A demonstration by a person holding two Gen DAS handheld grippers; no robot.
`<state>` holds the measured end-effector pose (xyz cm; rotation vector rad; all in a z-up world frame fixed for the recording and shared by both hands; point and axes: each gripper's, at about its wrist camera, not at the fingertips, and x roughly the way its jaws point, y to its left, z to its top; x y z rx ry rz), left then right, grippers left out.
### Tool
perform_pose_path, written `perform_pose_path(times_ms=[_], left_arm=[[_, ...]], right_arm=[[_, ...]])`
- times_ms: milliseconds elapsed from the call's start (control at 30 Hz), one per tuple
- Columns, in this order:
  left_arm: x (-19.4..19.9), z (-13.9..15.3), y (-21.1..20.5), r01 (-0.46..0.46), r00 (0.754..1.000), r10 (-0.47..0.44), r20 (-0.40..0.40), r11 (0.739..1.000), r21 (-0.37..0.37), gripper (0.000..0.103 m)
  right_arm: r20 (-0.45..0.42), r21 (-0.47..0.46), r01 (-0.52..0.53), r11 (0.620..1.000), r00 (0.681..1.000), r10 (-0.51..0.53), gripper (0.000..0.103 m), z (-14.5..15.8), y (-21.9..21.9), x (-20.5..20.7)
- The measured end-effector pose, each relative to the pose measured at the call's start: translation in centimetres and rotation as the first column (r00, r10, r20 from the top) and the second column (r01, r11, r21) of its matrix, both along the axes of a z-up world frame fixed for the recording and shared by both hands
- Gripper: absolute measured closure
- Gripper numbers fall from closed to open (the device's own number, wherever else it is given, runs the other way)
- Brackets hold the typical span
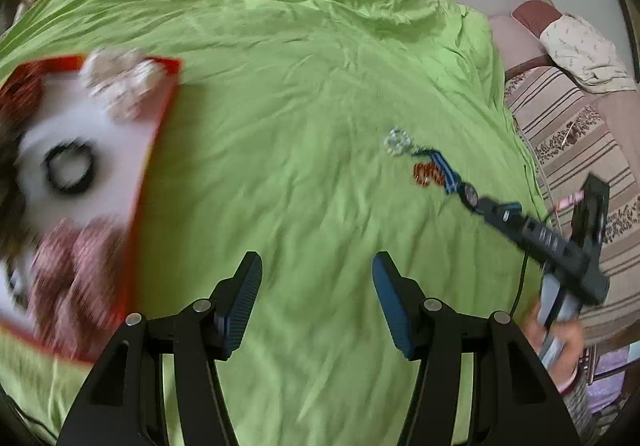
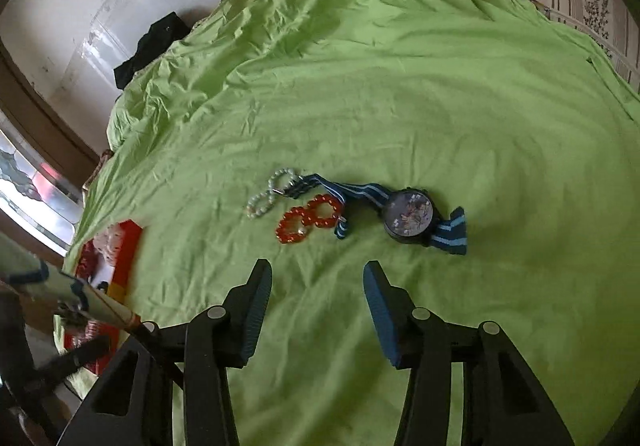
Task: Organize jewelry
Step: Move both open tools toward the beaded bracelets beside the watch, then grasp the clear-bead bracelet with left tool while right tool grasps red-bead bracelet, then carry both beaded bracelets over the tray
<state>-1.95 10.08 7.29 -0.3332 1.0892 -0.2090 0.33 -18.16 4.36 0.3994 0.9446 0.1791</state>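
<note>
A: Where's the jewelry rn?

B: Three loose bits bunched mid-sheet on the wrinkled lime-green bedsheet [image 2: 400,105], well away from its edges. A round dark-faced wristwatch with blue-and-light-blue striped fabric strap [image 2: 408,217], a red-orange beaded bracelet twisted into a figure eight [image 2: 310,219] lying against the strap, and a pale whitish-blue beaded bracelet [image 2: 270,193] just beyond that, touching the strap's buckle end.

A: And the sorted stuff?

B: Flat red-rimmed tray w/ white inside [image 1: 156,117] near the sheet's left edge. Blurry in the left cam, but there's a black ring-shaped piece [image 1: 69,167], a clump of whitish beads [image 1: 120,81] at its far end and smth reddish-pink [image 1: 76,270] at the near end. Looks like each piece gets its own spot, prob so nothing tangles.

A: Tools?

B: Right gripper [image 2: 316,310]: jaws roughly half apart, nothing between them, hovering just short of the loose pile, aimed down at the gap between the red bracelet and the watch. Left gripper [image 1: 318,304]: same, about half apart, empty, over bare sheet between tray and pile.

A: Why parked like that?

B: My guess: right is lined up for the next pick, that gap width suits a bracelet or the strap. Left is closer to the tray, maybe to steady it. Watch's strap overlaps both bracelets, so lifting one could drag the others.
</note>
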Motion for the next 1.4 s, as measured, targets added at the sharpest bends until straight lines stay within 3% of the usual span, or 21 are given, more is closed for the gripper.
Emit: perform_pose_path(times_ms=[233, 367, 633, 800, 933, 1033, 1100, 1133, 1200, 1400], left_arm=[[8.4, -3.1, -3.4, 0.052, 0.997, -0.053, -0.063, 0.999, -0.013, 0.049], [11.4, -4.5, -5.1, 0.08, 0.994, -0.081, -0.072, 0.997, -0.018, 0.054], [15.4, -5.8, -8.7, 0.139, 0.989, -0.139, -0.051, 0.99, -0.019, 0.056], [16.7, -6.8, -10.9, 0.182, 0.982, -0.184, -0.051, 0.983, -0.037, 0.066], [17.1, -7.4, -11.4, 0.173, 0.983, -0.174, -0.066, 0.985, -0.019, 0.097], [16.4, -7.1, -10.2, 0.128, 0.988, -0.131, -0.078, 0.991, -0.046, 0.098], [15.5, -6.3, -9.5, 0.115, 0.991, -0.118, -0.07, 0.992, -0.043, 0.098], [14.9, -5.8, -9.1, 0.111, 0.991, -0.114, -0.065, 0.993, -0.049, 0.098], [13.9, -4.8, -8.6, 0.106, 0.992, -0.11, -0.055, 0.992, -0.066, 0.098], [9.8, -0.5, -6.9, 0.094, 0.995, -0.097, -0.014, 0.989, -0.116, 0.098]], right_arm=[[-0.018, -0.053, 0.044, 0.998, 0.999, -0.045, 0.052, -2.2, 0.5, 2.8], [-0.013, -0.058, 0.066, 0.996, 0.998, -0.067, 0.064, -2.4, -1.0, 4.4], [0.035, -0.232, 0.149, 0.961, 0.989, -0.145, 0.064, -2.2, -2.7, 8.6], [0.033, -0.116, 0.101, 0.988, 0.995, -0.097, 0.058, -1.6, -2.3, 6.9], [0.003, -0.069, 0.017, 0.997, 1.0, -0.017, 0.058, -2.3, -0.5, 6.3], [-0.026, -0.076, 0.01, 0.997, 1.0, -0.012, 0.059, -3.2, 0.3, 7.0], [-0.032, -0.076, 0.005, 0.997, 0.999, -0.007, 0.078, -3.5, 0.6, 7.3], [-0.041, -0.066, -0.003, 0.998, 0.999, 0.001, 0.095, -3.6, 0.7, 7.3], [-0.053, -0.01, -0.008, 1.0, 0.999, 0.007, 0.095, -3.5, 0.6, 7.0], [-0.014, 0.041, -0.011, 0.999, 1.0, 0.011, 0.095, -0.6, 0.8, 4.6]])
